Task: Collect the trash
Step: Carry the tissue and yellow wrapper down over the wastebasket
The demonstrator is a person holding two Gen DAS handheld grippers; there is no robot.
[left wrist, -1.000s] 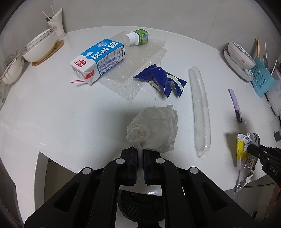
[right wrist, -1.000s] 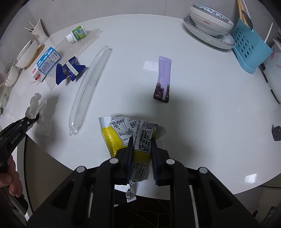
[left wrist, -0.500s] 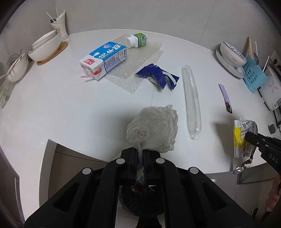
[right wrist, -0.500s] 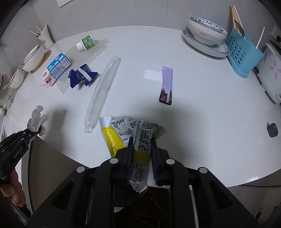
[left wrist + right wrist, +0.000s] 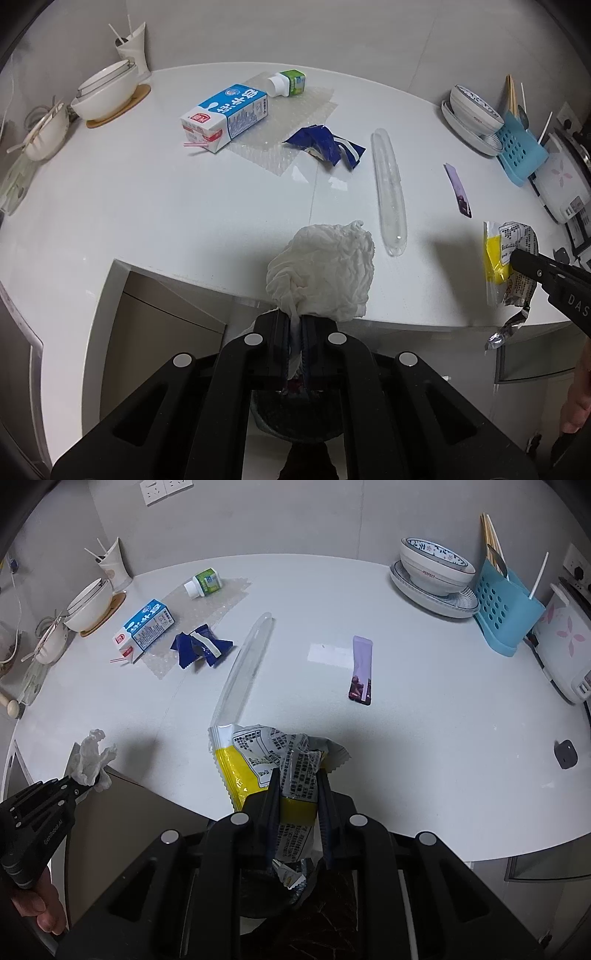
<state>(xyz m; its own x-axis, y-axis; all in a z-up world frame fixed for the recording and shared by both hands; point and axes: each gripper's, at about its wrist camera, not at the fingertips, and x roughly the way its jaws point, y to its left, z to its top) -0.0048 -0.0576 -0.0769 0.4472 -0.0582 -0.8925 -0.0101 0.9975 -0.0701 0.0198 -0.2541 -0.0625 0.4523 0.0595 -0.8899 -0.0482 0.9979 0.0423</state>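
Hiding most of a dark round bin (image 5: 295,424) below the counter (image 5: 147,206) edge, with only a slice of its rim showing between the black arms. Left tongs (image 5: 295,325) clamped tight on the tail of a crumpled white tissue (image 5: 325,269), held off the counter just past its near edge. Right tongs (image 5: 298,794) pinched narrow on a yellow-and-white snack wrapper (image 5: 266,760), also lifted clear at the near edge (lower end dangling out of sight behind the arms). Printed text on the wrapper too small to read. "DAS" legible on the right tool in the left view, cut off by the frame. "PERFECT" readable on the patterned bowl (image 5: 436,563). Lying on the counter: blue milk carton (image 5: 225,116) on bubble wrap (image 5: 288,122), green-labelled bottle (image 5: 290,83), blue wrapper (image 5: 325,146), clear plastic sleeve (image 5: 388,192), purple sachet (image 5: 361,668). Broad bare stretch at the middle and right of the counter.
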